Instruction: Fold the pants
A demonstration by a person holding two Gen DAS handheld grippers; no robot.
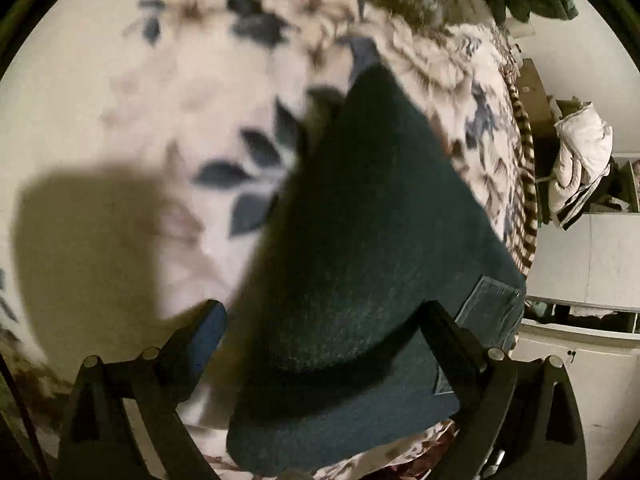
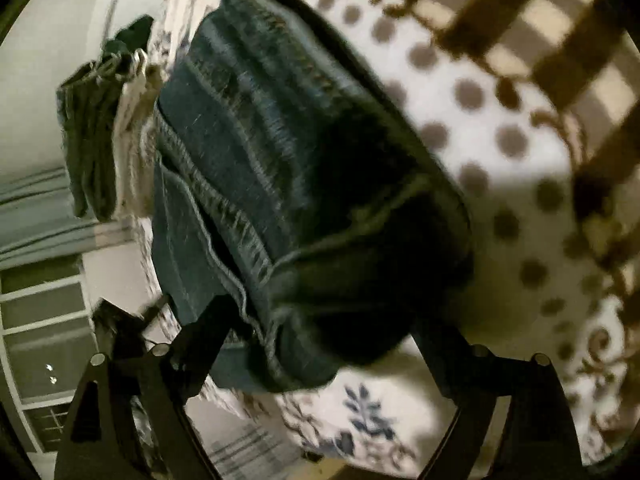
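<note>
The left tool (image 1: 324, 320) points down over a bed, its two fingers spread wide apart at 7 and 5 o'clock in the left wrist view. The dark blue pants (image 1: 360, 248) lie folded into a thick bundle between them, running from 6 o'clock up toward 12 on the floral bedcover (image 1: 160, 80). Whether the fingers touch the denim cannot be told through the blur. A shadow falls on the cover at 9 o'clock.

The right tool (image 2: 320, 320) is likewise tilted down, with its fingers spread at 7 and 5 o'clock. In the right wrist view, the pants (image 2: 280, 160) fill the centre with seams and stitching showing, and the bundle's near end sits between the fingers. A polka-dot cloth (image 2: 480, 140) lies at 3 o'clock and dark green clothing (image 2: 92, 132) at 9 o'clock.
</note>
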